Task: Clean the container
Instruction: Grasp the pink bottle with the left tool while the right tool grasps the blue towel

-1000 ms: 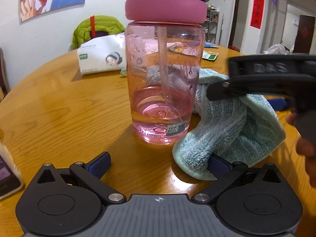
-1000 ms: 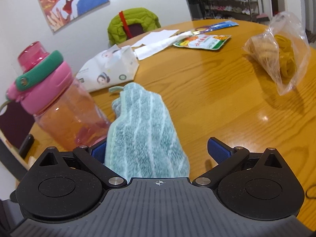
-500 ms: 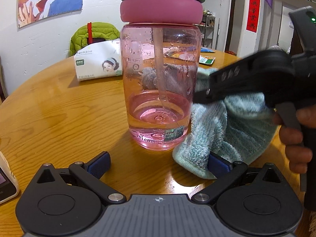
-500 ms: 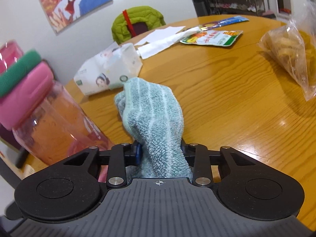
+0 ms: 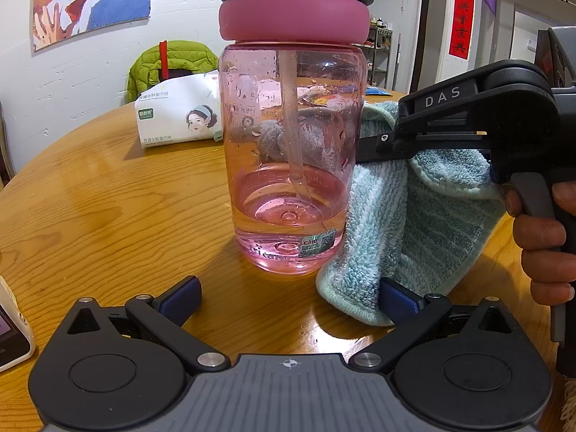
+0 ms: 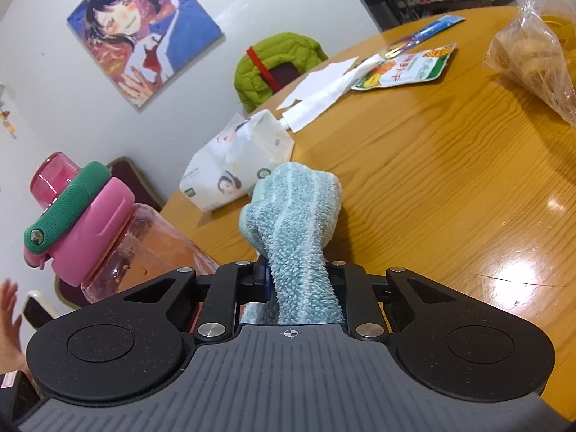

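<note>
The pink bottle (image 5: 291,151) stands upright on the wooden table (image 5: 100,198), right in the middle of the left wrist view, at about 12 o'clock from the left gripper (image 5: 288,297); its pink lid (image 5: 294,18) is on, and a little water sits in the bottom with a straw going down into it; drops cling to the see-through wall. The left gripper's jaws are wide apart and hold nothing; the bottle is just in front of them, not between them. The right gripper (image 6: 300,280) has its jaws pressed together on a blue fuzzy towel (image 6: 298,223), which sticks up out of them in a bunch; in the left wrist view that towel hangs at 3 o'clock from the bottle, right against its side, with its low edge down by the table. In the right wrist view the bottle is at 9 o'clock, leaning in the picture. A tissue pack (image 5: 176,115) lies on the table at 10 o'clock behind the bottle. I think the cleaning has only just begun; the towel is picked up and brought to the bottle; wiping all round the wall is left to do, and the bottle is not held steady yet.
</note>
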Tool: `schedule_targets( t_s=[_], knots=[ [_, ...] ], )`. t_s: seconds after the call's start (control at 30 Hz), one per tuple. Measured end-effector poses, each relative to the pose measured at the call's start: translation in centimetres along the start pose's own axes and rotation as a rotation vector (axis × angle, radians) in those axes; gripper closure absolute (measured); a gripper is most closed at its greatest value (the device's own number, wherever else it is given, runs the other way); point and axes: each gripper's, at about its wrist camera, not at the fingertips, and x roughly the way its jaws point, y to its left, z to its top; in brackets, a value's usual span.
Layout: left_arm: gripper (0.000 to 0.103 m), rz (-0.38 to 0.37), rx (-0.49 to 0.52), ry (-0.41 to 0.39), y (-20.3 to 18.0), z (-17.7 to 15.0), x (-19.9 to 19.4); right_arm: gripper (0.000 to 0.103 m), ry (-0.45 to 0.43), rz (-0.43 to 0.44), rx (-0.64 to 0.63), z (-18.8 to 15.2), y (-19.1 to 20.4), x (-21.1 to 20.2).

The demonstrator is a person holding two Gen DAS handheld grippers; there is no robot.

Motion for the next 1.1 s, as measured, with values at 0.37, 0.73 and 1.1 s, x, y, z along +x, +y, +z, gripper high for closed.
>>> schedule_targets(
  t_s=[0.37, 0.73, 1.1],
  knots=[
    [0.000, 0.000, 0.000, 0.001, 0.1, 0.0, 0.0, 0.083, -0.009, 0.028, 0.028, 0.2, -0.8, -0.7],
    [0.000, 0.000, 0.001, 0.001, 0.0, 0.0, 0.0, 0.083, -0.037, 0.027, -0.006, -0.1, -0.3, -1.0],
    [0.000, -0.009, 0.008, 0.001, -0.4, 0.4, 0.4, 0.082, -0.054, 0.044, -0.001, 0.0, -0.5, -1.7]
  ],
)
